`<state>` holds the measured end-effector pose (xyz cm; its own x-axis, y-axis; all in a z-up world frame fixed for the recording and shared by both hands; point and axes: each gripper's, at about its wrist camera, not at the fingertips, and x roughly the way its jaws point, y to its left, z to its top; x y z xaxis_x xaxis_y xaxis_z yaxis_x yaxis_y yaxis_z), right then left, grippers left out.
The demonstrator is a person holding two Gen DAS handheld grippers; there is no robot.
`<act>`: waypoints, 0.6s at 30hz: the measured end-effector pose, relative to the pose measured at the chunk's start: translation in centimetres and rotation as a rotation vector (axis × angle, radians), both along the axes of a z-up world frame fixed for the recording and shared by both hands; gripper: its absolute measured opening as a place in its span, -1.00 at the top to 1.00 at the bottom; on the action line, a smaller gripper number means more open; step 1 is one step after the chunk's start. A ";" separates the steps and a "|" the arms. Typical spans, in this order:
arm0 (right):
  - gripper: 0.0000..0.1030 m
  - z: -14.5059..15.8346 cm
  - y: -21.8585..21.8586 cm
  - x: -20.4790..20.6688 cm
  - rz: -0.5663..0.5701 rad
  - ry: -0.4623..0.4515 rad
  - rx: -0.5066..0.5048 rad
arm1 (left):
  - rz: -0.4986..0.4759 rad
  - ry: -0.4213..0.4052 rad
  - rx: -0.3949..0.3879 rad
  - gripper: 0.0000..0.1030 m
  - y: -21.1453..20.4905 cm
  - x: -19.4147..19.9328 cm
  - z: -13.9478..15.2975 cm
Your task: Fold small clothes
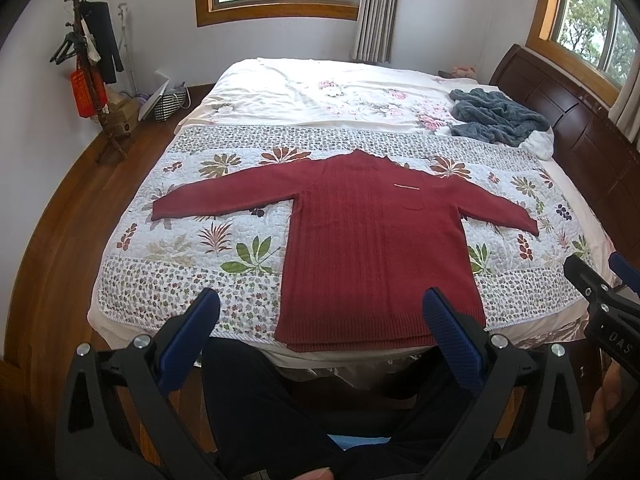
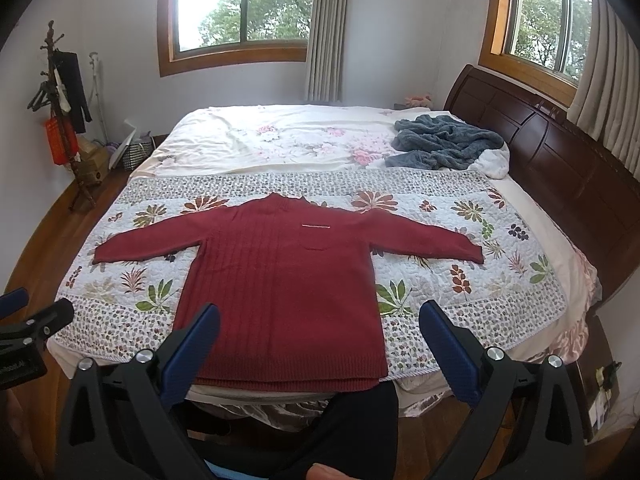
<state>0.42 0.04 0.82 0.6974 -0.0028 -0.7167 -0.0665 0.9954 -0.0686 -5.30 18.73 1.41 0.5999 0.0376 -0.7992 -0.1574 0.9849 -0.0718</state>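
1. Knitwear first: a dark red ribbed knit sweater (image 1: 376,240) lies flat, front up, on a white quilted bedspread printed with leaves and flowers (image 1: 192,240), which covers the near half of a bed with a dark wooden headboard (image 1: 568,120).
2. Both sleeves stretch straight out to the sides, and the hem reaches the near edge of the bed, just beyond the person's dark-trousered legs (image 1: 256,408).
3. A small chest pocket sits below a thin pale stripe on the sweater's front.
4. The left tongs (image 1: 320,344) hang above the near edge of the bed, their blue-padded fingers (image 1: 188,344) spread wide apart and holding nothing; the hem shows between them.
5. The right tongs (image 2: 320,348) hang likewise near the hem, fingers wide apart and empty, apart from the cloth.
6. Farther back, a crumpled grey-blue fleece blanket (image 2: 444,144) rests on the cream floral sheet (image 2: 260,140) near the headboard.
7. A wooden coat stand hung with dark clothes and a red bag (image 1: 88,76) stands on the wood floor at the left wall.
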 end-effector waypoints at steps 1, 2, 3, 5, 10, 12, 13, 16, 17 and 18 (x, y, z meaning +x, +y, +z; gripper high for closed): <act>-0.93 -0.1 0.1 0.0 0.000 0.000 0.000 | 0.000 0.001 0.001 -0.94 0.0 0.0 0.0; -0.93 0.0 0.1 0.0 -0.001 -0.002 0.000 | 0.001 0.000 0.000 -0.94 0.1 0.1 0.0; -0.93 0.0 0.2 0.0 -0.001 -0.003 -0.001 | 0.001 0.000 -0.002 -0.94 0.1 0.1 0.0; -0.93 -0.1 0.2 0.0 0.000 -0.003 0.001 | 0.003 0.000 -0.003 -0.94 0.3 0.2 0.0; -0.93 -0.3 0.0 0.1 -0.003 0.003 0.001 | 0.004 0.005 -0.005 -0.94 0.3 0.4 -0.1; -0.93 -0.3 0.0 0.2 -0.004 0.005 0.002 | 0.004 0.008 -0.006 -0.94 0.4 0.6 -0.3; -0.93 -0.4 0.0 0.2 -0.004 0.005 0.001 | 0.004 0.009 -0.007 -0.94 0.4 0.6 -0.4; -0.93 -0.6 -0.1 0.5 -0.006 0.010 0.000 | 0.002 0.012 -0.012 -0.94 0.5 0.9 -0.7; -0.93 -0.8 -0.1 0.6 -0.007 0.013 0.000 | 0.001 0.012 -0.013 -0.94 0.5 1.0 -0.8; -0.93 -0.9 -0.2 0.8 -0.009 0.016 -0.002 | 0.001 0.011 -0.012 -0.94 0.5 1.2 -0.9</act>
<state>1.23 -0.13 -0.11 0.6861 -0.0107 -0.7274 -0.0585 0.9958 -0.0699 -4.15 19.18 0.55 0.5913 0.0283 -0.8059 -0.1592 0.9838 -0.0822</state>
